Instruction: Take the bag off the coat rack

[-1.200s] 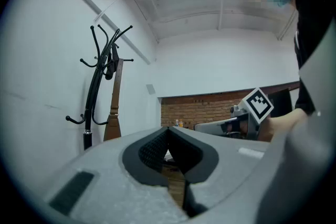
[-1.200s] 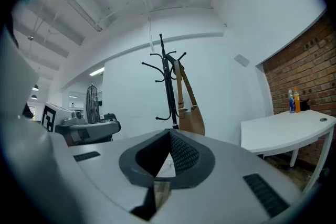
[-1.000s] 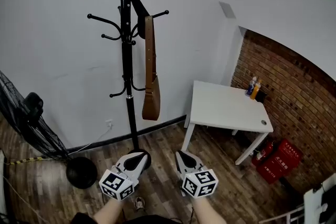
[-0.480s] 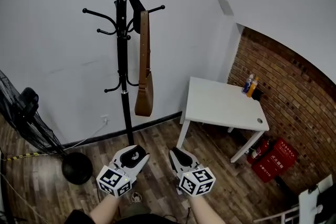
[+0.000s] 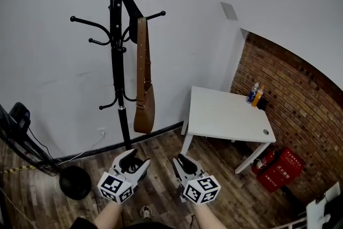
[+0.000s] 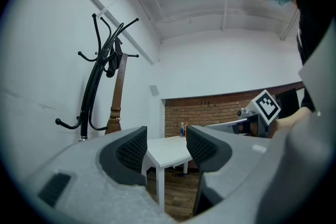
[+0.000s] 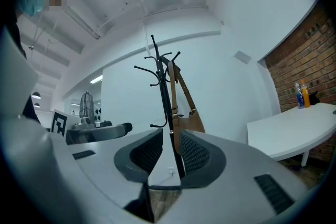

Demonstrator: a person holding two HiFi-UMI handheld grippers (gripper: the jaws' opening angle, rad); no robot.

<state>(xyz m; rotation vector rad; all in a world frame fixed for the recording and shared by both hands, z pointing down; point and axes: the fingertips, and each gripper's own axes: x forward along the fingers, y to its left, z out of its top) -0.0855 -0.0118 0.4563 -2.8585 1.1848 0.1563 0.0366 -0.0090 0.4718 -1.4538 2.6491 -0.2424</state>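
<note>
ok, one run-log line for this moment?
phase: pre-grasp | bag: hanging on coat rack, untouched | left tool: opening, empty | right tool: opening, empty

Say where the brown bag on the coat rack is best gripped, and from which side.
Probably the strap, near its top, not the bag body. The strap hangs straight down right of the coat rack pole, clear of it, so coming from the right and lifting upward looks safest.
</note>
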